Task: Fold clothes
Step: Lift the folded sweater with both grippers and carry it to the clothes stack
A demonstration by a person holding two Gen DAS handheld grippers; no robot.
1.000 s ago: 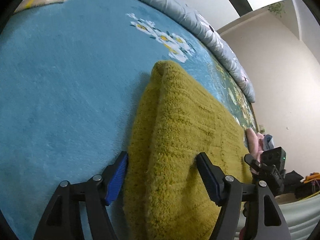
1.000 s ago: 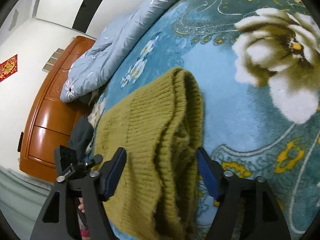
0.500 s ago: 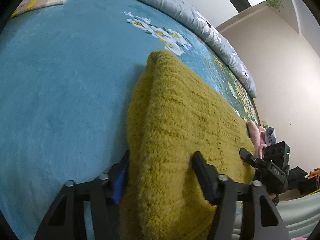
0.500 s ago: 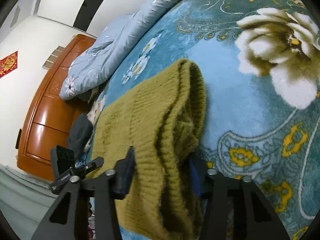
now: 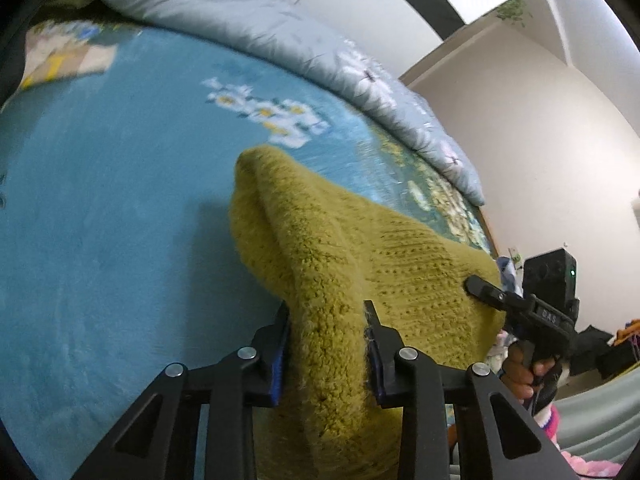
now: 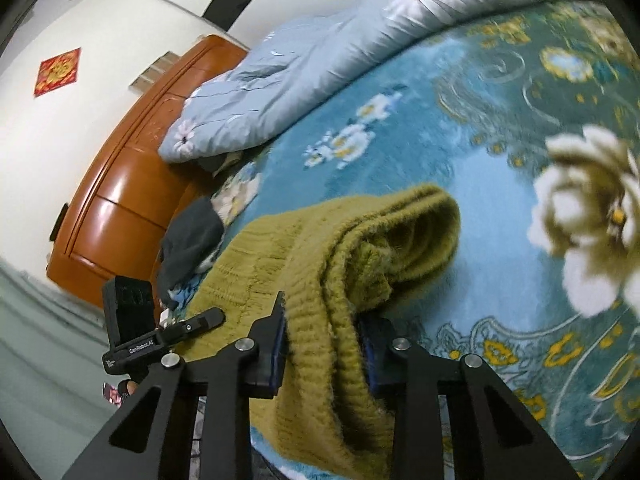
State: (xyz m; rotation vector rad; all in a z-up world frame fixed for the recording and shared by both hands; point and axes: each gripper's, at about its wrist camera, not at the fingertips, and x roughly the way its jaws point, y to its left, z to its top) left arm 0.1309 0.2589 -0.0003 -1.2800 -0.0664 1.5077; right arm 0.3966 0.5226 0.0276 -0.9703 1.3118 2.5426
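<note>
A thick mustard-yellow knitted sweater (image 5: 360, 264) lies folded on a blue flowered bed cover (image 5: 100, 200). My left gripper (image 5: 326, 336) is shut on the near left edge of the sweater, and the knit bulges up between its blue pads. My right gripper (image 6: 322, 340) is shut on the near right edge of the same sweater (image 6: 320, 248), where the layers bunch and lift off the cover. Each gripper shows in the other's view: the right one (image 5: 520, 308) at the sweater's far side, the left one (image 6: 168, 336) at the lower left.
A pale blue quilt (image 5: 280, 36) lies rolled along the far side of the bed. A brown wooden headboard (image 6: 120, 200) stands at the left. A dark grey garment (image 6: 188, 244) lies near it. The flowered cover (image 6: 520, 160) stretches to the right. Pink cloth (image 5: 580, 464) lies below the bed edge.
Both grippers have closed from open onto the sweater's near edge and lifted it, so the edge now bunches above the cover.
</note>
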